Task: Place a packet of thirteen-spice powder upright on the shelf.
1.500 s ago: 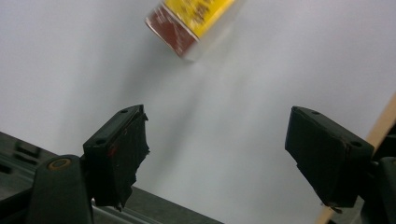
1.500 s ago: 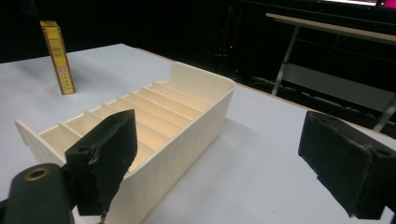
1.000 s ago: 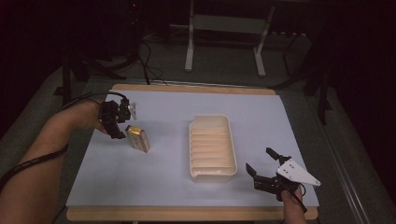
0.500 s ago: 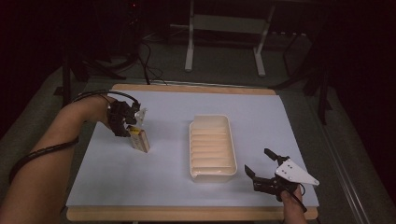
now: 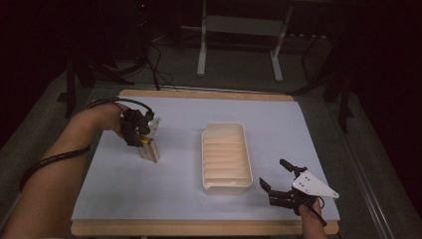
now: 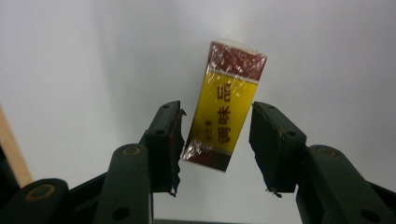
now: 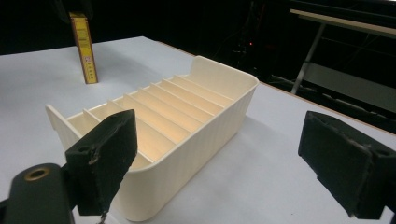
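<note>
A yellow and dark red wrapped box (image 5: 149, 149) stands on end on the left of the white table; the right gripper view shows the box (image 7: 84, 46) upright, far off. My left gripper (image 5: 136, 135) is over its top end. In the left gripper view the box (image 6: 226, 107) sits between the jaws of my left gripper (image 6: 215, 144). They have just been closing: the left pad is at the box's edge and a narrow gap shows at the right pad. My right gripper (image 5: 273, 173) stands open near the front right, and the right gripper (image 7: 224, 161) faces the cream tray (image 7: 201, 140).
The cream ribbed tray (image 5: 226, 188) lies mid-table, long side running front to back, with nothing in its slots. A wooden table edge (image 5: 199, 228) runs along the front. Stands and cables fill the dark floor beyond the far edge.
My left gripper has moved right and down over the box's top, and its jaws have narrowed around it. The box, tray and right gripper have stayed put.
</note>
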